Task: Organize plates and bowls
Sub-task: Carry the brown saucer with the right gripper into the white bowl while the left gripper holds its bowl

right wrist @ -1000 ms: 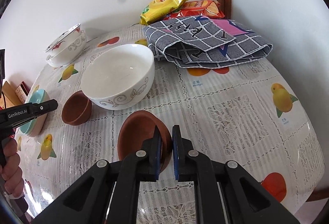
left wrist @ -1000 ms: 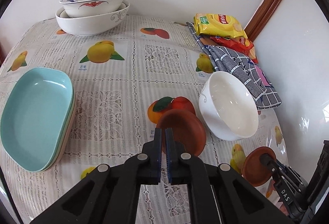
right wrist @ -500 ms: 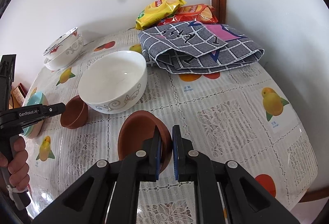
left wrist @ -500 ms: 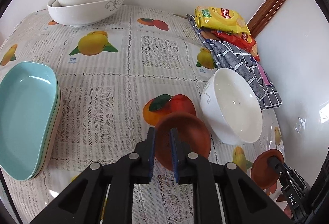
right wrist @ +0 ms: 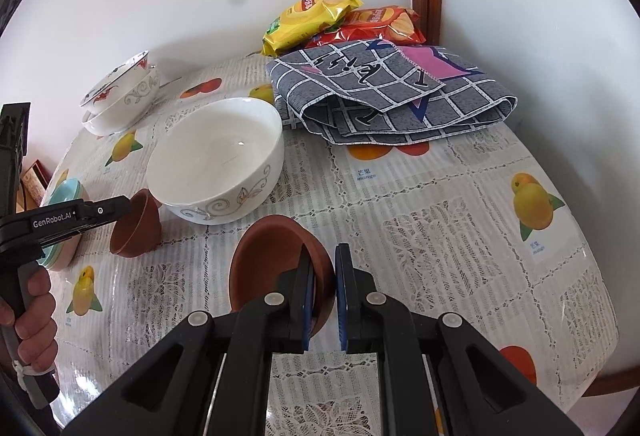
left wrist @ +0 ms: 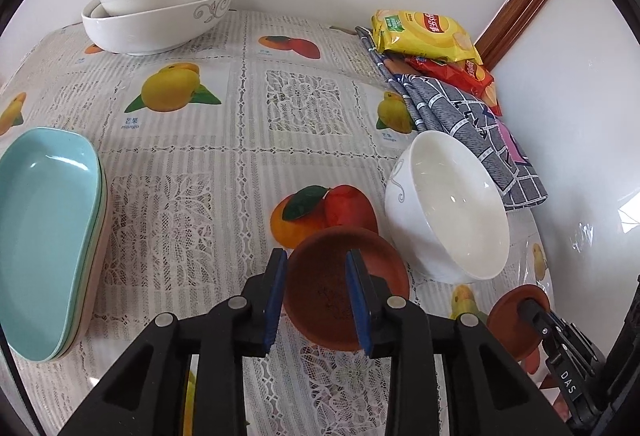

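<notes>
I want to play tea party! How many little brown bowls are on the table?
2. One brown bowl sits under the open left gripper. The other brown bowl is pinched by the right gripper. More could be hidden.

left tool [left wrist: 316, 302] jaws parted, level | right tool [right wrist: 322, 294] jaws pinched narrow

Matt terracotta-like small bowls [left wrist: 344, 292]; glossy glazed white bowl [left wrist: 452, 207]; glossy plastic-covered lace tablecloth [left wrist: 224, 171]; woven checked cloth [right wrist: 396, 91]; shiny foil snack bags [right wrist: 312, 15].

Both views close, sharing white bowl [left wrist: 448, 207]
</notes>
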Demonstrator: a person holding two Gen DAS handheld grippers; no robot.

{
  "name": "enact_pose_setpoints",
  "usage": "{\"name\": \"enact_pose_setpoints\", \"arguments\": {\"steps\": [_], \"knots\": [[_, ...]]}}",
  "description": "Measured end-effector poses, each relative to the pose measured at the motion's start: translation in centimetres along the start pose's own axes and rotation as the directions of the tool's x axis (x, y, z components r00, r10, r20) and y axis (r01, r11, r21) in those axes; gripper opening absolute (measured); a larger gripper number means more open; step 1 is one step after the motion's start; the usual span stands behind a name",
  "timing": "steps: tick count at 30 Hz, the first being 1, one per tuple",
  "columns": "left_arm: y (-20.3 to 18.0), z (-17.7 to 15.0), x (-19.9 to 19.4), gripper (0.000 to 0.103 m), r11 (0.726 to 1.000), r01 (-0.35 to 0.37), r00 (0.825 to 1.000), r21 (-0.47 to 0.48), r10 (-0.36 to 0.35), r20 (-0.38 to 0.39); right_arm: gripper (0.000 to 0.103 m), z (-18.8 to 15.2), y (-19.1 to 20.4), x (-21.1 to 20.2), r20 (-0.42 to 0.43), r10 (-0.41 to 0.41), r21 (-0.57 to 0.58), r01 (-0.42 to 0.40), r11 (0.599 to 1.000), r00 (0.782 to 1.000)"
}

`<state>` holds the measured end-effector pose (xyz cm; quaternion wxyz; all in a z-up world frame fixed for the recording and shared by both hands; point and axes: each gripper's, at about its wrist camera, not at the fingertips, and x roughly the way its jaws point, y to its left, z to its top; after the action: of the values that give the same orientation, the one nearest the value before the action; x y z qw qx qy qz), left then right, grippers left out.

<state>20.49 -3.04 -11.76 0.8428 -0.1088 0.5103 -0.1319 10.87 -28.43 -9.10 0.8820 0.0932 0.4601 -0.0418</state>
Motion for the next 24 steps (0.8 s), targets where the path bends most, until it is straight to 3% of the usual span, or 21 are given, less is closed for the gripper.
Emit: {"name": "enact_pose_setpoints", "arguments": {"steps": [10,12,14,24], "knots": [[-0.2,-0.6,1.3,0.028,1.0,-0.003,0.999,0.007,0.003,-0.052,0.01,-0.2,-0.1,0.1,-0.005,0.001,0.002,-0.001,1.0,1.0],[-0.4,-0.7,1.6,0.025,1.0,-0.004,0.998,0.007,0.004,-0.056,0.01,-0.1,-0.1,-0.2,0.0,-0.003,-0.001,0.003,1.0,1.0],[-0.4,-0.9,1.9,0.012,1.0,-0.01,0.997,0.004,0.01,-0.071,0.01,0.1,-0.2,-0.5,0.008,-0.007,0.001,0.007,1.0,1.0],[-0.3,-0.8,0.1,0.008,1.0,0.001,0.999,0.0,-0.001,-0.038,0.01,1.0,-0.3,-1.8,0.045,-0.004,0.006,0.004,1.0,0.999]]}}
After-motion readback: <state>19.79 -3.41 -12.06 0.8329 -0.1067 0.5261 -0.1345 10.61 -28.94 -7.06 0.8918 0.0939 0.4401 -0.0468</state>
